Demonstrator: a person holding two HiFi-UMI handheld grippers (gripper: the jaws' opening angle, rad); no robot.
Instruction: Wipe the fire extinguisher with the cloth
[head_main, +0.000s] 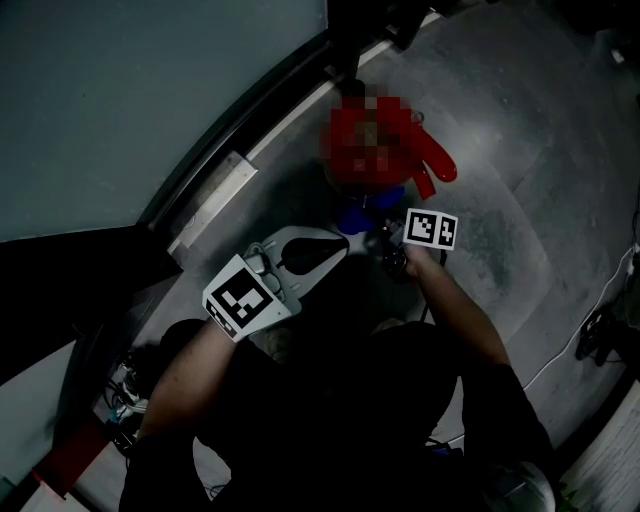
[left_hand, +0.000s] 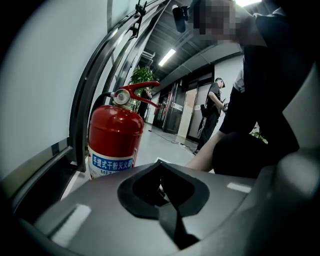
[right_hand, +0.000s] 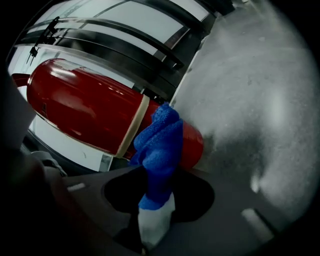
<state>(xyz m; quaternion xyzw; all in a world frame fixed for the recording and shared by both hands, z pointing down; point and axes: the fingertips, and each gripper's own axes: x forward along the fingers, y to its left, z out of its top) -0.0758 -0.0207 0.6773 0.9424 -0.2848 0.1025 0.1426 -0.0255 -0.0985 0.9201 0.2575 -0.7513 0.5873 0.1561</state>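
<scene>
- Jaws first: right gripper is pinching the blue cloth; left gripper has its jaws pressed together with nothing between them.
- I read the cloth as touching the red fire extinguisher low on the body, near the base.
- Extinguisher stands upright on the grey floor, just beside the dark wall frame.
- Left gripper sits near the extinguisher but apart from it, no contact.
- Down the corridor a person stands, well apart from the rig.
</scene>
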